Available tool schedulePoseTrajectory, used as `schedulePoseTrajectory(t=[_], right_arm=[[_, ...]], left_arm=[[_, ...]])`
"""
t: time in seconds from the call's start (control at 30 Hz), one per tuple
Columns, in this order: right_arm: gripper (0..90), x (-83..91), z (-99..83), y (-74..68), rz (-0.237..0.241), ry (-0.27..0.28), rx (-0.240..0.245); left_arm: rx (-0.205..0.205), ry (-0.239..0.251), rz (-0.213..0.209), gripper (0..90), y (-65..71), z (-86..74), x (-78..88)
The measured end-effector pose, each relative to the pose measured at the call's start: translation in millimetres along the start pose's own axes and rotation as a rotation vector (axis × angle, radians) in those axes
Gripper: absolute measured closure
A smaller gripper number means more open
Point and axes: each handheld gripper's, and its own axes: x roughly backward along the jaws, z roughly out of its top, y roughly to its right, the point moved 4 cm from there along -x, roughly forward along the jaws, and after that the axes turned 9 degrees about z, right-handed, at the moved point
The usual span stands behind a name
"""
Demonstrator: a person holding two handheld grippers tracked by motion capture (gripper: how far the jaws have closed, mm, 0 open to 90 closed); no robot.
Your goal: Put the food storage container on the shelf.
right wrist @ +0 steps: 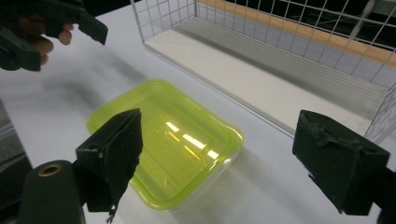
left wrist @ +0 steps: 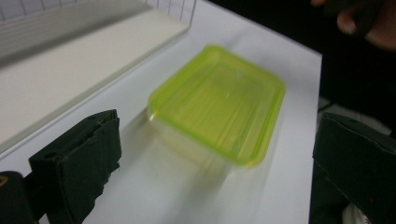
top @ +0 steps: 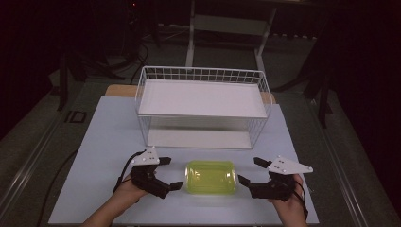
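Green lidded container (top: 211, 177) sat on the table (top: 108, 137) between both grippers. Left gripper (top: 166, 174) and right gripper (top: 250, 172) both had jaws wide open — holding nothing; wire basket (top: 202, 106) sat behind.

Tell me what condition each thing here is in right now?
Green container: lid on, flat on the table, untouched.
Wire rack: upright, both shelves bare.
Left gripper: open, beside the container.
Right gripper: open, on the container's other side.
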Motion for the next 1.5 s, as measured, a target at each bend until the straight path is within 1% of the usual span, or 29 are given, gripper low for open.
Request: schedulePoseTrajectory(t=[0.03,0.07,0.17,0.23,0.27,0.3,0.33,0.37,0.4,0.43,0.53,0.57,0.6,0.63,0.67,0.73,0.77,0.8,0.83,0.87,0.93,0.97,1.03,1.17,1.2,1.27,1.33,1.4,1.5], right_arm=[[15.8,0.0,0.0,0.0,0.000,0.000,0.000],[13.6,-6.1,0.1,0.8,0.014,-0.030,-0.035],[13.7,-12.6,-0.1,2.8,0.015,-0.049,-0.064],[14.2,-17.7,-1.2,4.2,0.056,-0.058,-0.113],[14.9,-19.6,-1.8,5.1,0.064,-0.059,-0.132],[14.9,-22.2,-3.0,6.1,0.077,-0.074,-0.166],[14.9,-26.1,-4.7,7.9,0.091,-0.088,-0.203],[14.9,-28.1,-6.1,9.2,0.086,-0.093,-0.230],[14.7,-30.1,-7.1,10.3,0.084,-0.096,-0.246],[12.1,-32.9,-8.3,11.7,0.080,-0.106,-0.272],[11.8,-38.1,-10.5,17.6,0.073,-0.105,-0.380],[12.3,-39.8,-11.4,19.9,0.060,-0.109,-0.412],[13.4,-42.4,-13.4,22.4,0.074,-0.129,-0.453],[13.5,-43.2,-14.1,23.2,0.073,-0.136,-0.466],[14.9,-44.3,-15.7,24.8,0.068,-0.142,-0.488],[15.5,-46.9,-19.5,26.4,0.090,-0.162,-0.544],[18.6,-48.4,-21.8,26.7,0.096,-0.170,-0.570],[20.6,-49.4,-23.3,26.5,0.107,-0.177,-0.580],[23.1,-51.6,-25.8,26.5,0.105,-0.195,-0.590],[28.2,-52.5,-27.5,26.7,0.100,-0.203,-0.599],[38.6,-55.4,-32.5,28.5,0.105,-0.210,-0.653],[43.0,-56.5,-34.3,28.9,0.111,-0.217,-0.665],[50.5,-58.5,-38.2,29.3,0.112,-0.218,-0.684],[62.0,-59.8,-40.1,28.5,0.107,-0.224,-0.702],[64.8,-59.9,-40.4,28.5,0.111,-0.220,-0.707],[69.9,-60.4,-42.3,28.3,0.099,-0.230,-0.703],[72.2,-61.1,-43.3,27.3,0.109,-0.230,-0.715],[72.3,-61.2,-42.7,26.1,0.103,-0.235,-0.717],[72.9,-61.7,-42.9,25.6,0.095,-0.233,-0.721]], left_arm=[[0.000,0.000,0.000,1.8,0.0,0.0,0.0],[0.050,-0.016,-0.004,1.8,1.1,3.6,-5.4],[0.102,-0.030,0.014,1.8,1.4,5.2,-10.6],[0.130,-0.042,0.029,1.8,1.3,5.8,-13.7],[0.151,-0.037,0.020,1.8,1.6,6.3,-15.0],[0.175,-0.041,0.017,1.8,1.7,6.7,-16.9],[0.181,-0.051,0.016,1.8,1.8,6.8,-18.3],[0.185,-0.063,0.010,1.8,1.8,6.7,-19.7],[0.186,-0.081,0.019,1.8,1.4,6.1,-21.7],[0.207,-0.093,0.021,1.8,1.1,5.2,-24.3],[0.240,-0.147,0.053,2.0,0.2,2.2,-31.3],[0.238,-0.155,0.074,2.3,0.2,0.8,-33.9],[0.243,-0.157,0.075,2.8,0.3,0.5,-34.8],[0.255,-0.165,0.071,4.9,0.6,-0.3,-36.2],[0.269,-0.182,0.082,5.4,0.3,-1.7,-38.6],[0.310,-0.208,0.090,6.1,-0.7,-4.0,-42.1],[0.328,-0.216,0.097,8.9,-1.1,-4.9,-42.9],[0.351,-0.232,0.114,12.9,-2.5,-6.2,-44.5],[0.364,-0.239,0.115,15.2,-3.4,-7.0,-45.5],[0.394,-0.253,0.132,15.6,-5.2,-8.2,-47.1],[0.427,-0.254,0.137,27.9,-7.1,-9.7,-48.2],[0.443,-0.254,0.129,34.5,-7.9,-10.3,-48.2],[0.460,-0.256,0.135,43.1,-9.4,-11.4,-48.3],[0.505,-0.295,0.111,54.1,-9.6,-14.1,-51.1],[0.495,-0.310,0.118,55.4,-8.8,-14.4,-51.9],[0.506,-0.316,0.117,61.1,-8.3,-15.2,-53.4],[0.525,-0.312,0.104,64.6,-8.4,-15.8,-53.6],[0.509,-0.309,0.111,68.3,-6.7,-14.9,-53.4],[0.514,-0.314,0.114,68.8,-6.0,-14.5,-53.3]])
